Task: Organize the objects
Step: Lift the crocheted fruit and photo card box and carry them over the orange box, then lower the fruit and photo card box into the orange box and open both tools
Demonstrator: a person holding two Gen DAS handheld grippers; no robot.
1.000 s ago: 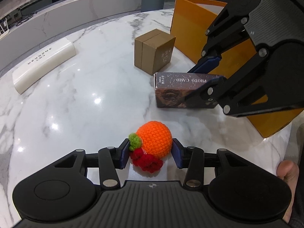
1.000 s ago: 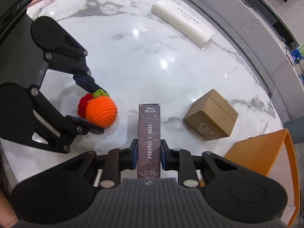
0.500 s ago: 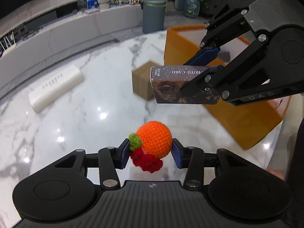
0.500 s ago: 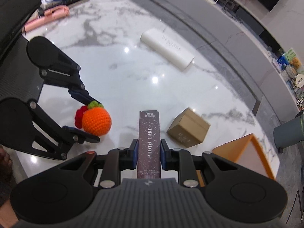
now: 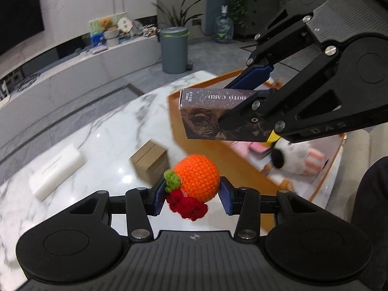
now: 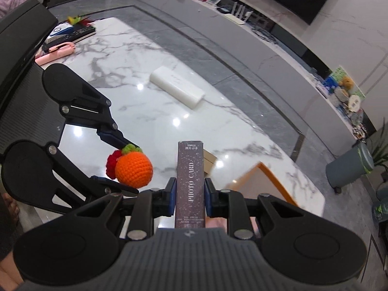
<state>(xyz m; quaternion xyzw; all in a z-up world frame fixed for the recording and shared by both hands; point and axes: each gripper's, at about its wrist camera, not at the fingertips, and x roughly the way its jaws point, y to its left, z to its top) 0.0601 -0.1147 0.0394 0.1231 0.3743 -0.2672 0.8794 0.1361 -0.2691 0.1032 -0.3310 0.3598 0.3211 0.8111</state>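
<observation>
Left wrist view gives me the left gripper (image 5: 191, 195) clamped on the crocheted orange (image 5: 197, 180), held in the air above the marble tabletop (image 5: 101, 140). My right gripper (image 6: 189, 197) is closed tight on the photo card box (image 6: 190, 181), also off the surface, over the near edge of the orange bin (image 5: 218, 150). A plush toy (image 5: 295, 156) lies inside that bin. A brown cardboard box (image 5: 150, 163) and a white box (image 6: 177, 89) sit out on the tabletop, well apart.
</observation>
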